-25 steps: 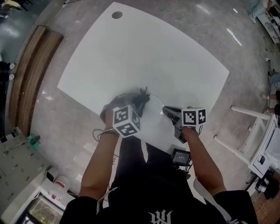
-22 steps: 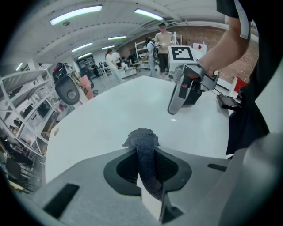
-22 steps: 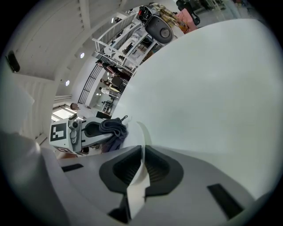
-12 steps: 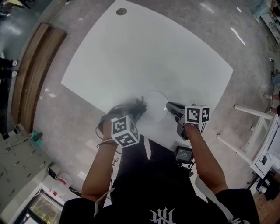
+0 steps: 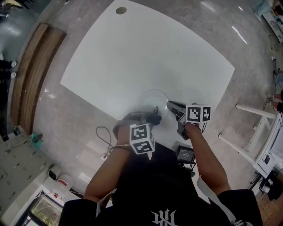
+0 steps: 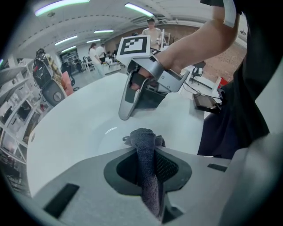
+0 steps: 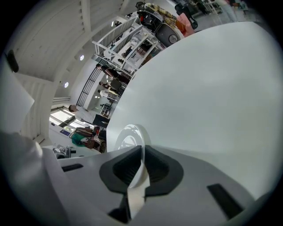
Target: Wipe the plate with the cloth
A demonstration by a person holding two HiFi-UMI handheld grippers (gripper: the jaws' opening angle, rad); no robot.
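Note:
A white plate (image 5: 152, 103) lies near the front edge of the white table (image 5: 146, 53); the right gripper view shows the plate (image 7: 128, 139) with its rim pinched between the jaws. My right gripper (image 5: 169, 105) is shut on that rim at the plate's right side. My left gripper (image 5: 155, 118) is shut on a dark grey cloth (image 6: 143, 150), whose bunched end sticks out past the jaws over the plate's (image 6: 106, 137) near edge. The right gripper (image 6: 137, 95) shows opposite in the left gripper view.
A round cable hole (image 5: 121, 10) is at the table's far corner. A cable (image 5: 104, 132) trails off the near edge by my left arm. A small dark device (image 5: 184, 155) sits below the table edge. A white frame (image 5: 252, 128) stands to the right.
My left gripper with the cloth has swung from the plate's left side round to its near right edge. The right gripper and plate have stayed in place.

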